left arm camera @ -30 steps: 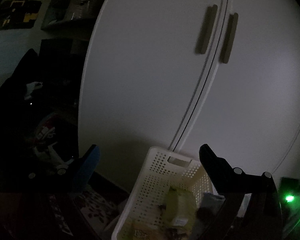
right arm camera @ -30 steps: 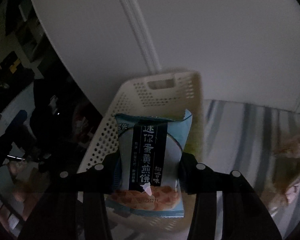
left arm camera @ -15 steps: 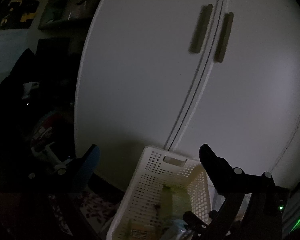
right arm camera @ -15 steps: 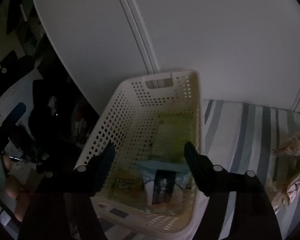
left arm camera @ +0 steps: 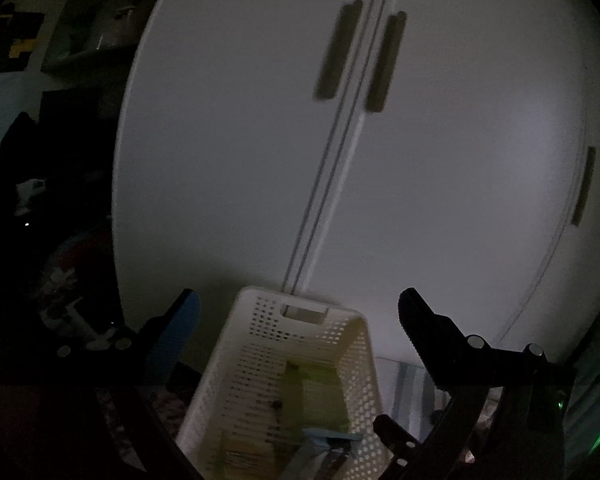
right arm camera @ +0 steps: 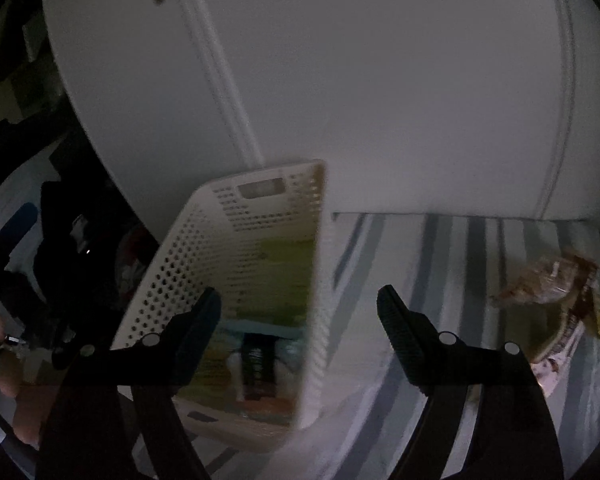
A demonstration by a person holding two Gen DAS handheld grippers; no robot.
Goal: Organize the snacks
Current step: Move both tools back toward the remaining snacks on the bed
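Note:
A white perforated basket [left arm camera: 260,344] [right arm camera: 204,248] stands on a striped cloth against a white wardrobe. Inside lie a green packet [left arm camera: 312,396] [right arm camera: 276,272] and a light-blue snack packet with dark lettering [left arm camera: 324,446] [right arm camera: 260,356]. My left gripper [left arm camera: 298,312] hangs open above the basket's far end, nothing between its fingers. My right gripper [right arm camera: 298,306] is open over the basket's right wall, empty. Clear-wrapped brown snacks [right arm camera: 556,284] lie on the cloth to the right.
White wardrobe doors [left arm camera: 420,160] with bar handles [left arm camera: 336,52] rise directly behind the basket. The grey-striped cloth [right arm camera: 452,264] stretches right of the basket. Dark clutter and a chair [left arm camera: 40,240] fill the left side. The scene is dim and the right wrist view is blurred.
My right gripper let go of the light-blue packet, which now lies in the basket, then opened and swung right toward the cloth. The left gripper stayed open and shifted slightly.

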